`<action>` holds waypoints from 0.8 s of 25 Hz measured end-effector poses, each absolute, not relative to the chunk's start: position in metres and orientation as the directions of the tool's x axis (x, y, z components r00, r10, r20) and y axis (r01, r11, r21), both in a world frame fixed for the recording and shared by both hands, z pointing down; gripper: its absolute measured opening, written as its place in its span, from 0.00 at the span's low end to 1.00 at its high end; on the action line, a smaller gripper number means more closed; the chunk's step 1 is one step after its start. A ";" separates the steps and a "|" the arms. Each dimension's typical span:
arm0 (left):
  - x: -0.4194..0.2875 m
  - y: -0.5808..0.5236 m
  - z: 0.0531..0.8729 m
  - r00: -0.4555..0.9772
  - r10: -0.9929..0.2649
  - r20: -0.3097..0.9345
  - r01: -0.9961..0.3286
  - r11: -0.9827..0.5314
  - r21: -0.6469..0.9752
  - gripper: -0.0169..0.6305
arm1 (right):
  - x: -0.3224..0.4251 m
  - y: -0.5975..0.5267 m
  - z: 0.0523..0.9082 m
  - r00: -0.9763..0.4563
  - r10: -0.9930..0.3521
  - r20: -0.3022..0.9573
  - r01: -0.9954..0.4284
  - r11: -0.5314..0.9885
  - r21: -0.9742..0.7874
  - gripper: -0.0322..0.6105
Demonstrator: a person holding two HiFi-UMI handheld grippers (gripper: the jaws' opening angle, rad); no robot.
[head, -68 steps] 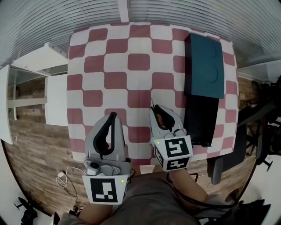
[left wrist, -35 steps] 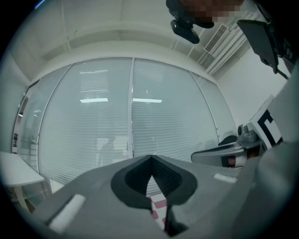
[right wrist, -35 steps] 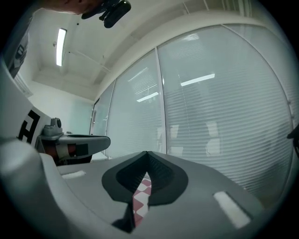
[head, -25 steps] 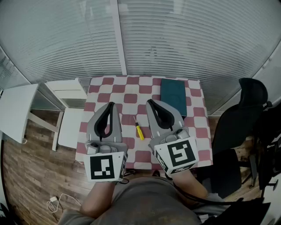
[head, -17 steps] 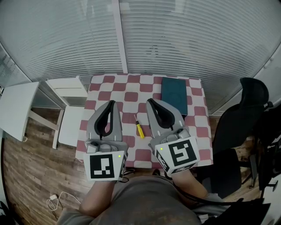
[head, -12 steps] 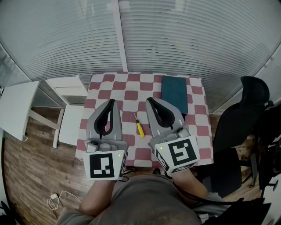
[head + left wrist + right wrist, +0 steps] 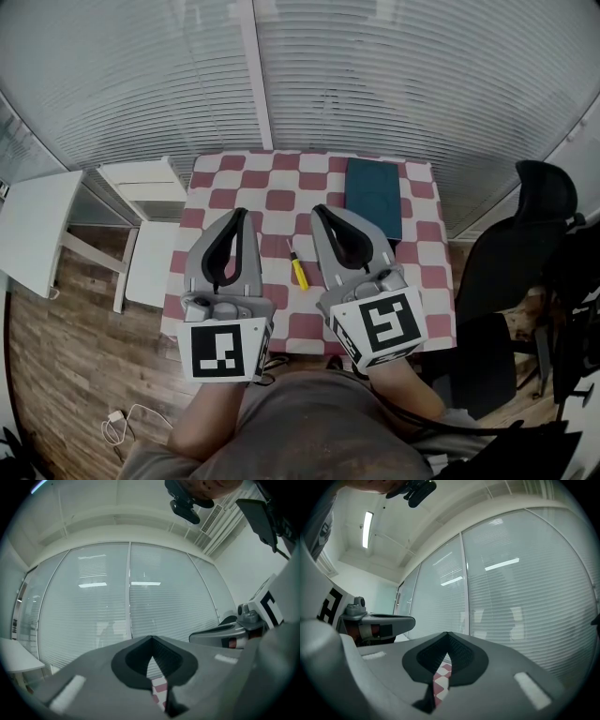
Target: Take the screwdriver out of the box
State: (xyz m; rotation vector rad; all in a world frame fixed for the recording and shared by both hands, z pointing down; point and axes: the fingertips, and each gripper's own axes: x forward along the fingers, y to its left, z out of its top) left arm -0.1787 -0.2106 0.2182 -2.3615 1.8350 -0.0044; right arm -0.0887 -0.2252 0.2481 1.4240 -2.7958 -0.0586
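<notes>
A small screwdriver (image 7: 297,268) with a yellow handle lies on the red-and-white checked table (image 7: 272,200), out in the open between my two grippers. The teal box (image 7: 374,196) sits shut at the table's far right. My left gripper (image 7: 239,216) and right gripper (image 7: 319,212) are held high above the near half of the table, both shut with nothing in them. In the left gripper view the jaws (image 7: 151,638) meet at a point against the window blinds. The right gripper view shows its jaws (image 7: 447,633) closed as well.
A white stool (image 7: 142,199) and a white desk (image 7: 33,230) stand left of the table. A black office chair (image 7: 525,246) is at the right. Window blinds (image 7: 375,84) run behind the table. A cable (image 7: 122,419) lies on the wooden floor.
Since 2.7 s ago the view has pulled far back from the table; the box is now shut and the screwdriver lies on the cloth. Over the last second almost nothing moved.
</notes>
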 end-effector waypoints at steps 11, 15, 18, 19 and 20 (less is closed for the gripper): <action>-0.179 -0.211 0.219 0.255 -0.962 -0.094 -0.962 -0.244 -0.120 0.03 | -0.089 -0.225 0.250 -0.587 -0.809 -0.011 -0.809 0.587 0.039 0.09; -0.179 -0.212 0.220 0.256 -0.963 -0.091 -0.962 -0.244 -0.118 0.03 | -0.089 -0.226 0.251 -0.585 -0.811 -0.007 -0.811 0.584 0.037 0.09; -0.179 -0.213 0.221 0.256 -0.963 -0.088 -0.962 -0.245 -0.117 0.03 | -0.088 -0.227 0.252 -0.583 -0.812 -0.006 -0.812 0.582 0.036 0.09; -0.179 -0.213 0.220 0.255 -0.963 -0.088 -0.963 -0.245 -0.117 0.03 | -0.089 -0.227 0.251 -0.583 -0.813 -0.005 -0.812 0.582 0.036 0.09; -0.180 -0.213 0.220 0.255 -0.963 -0.088 -0.963 -0.244 -0.117 0.03 | -0.089 -0.227 0.251 -0.583 -0.813 -0.005 -0.812 0.582 0.036 0.09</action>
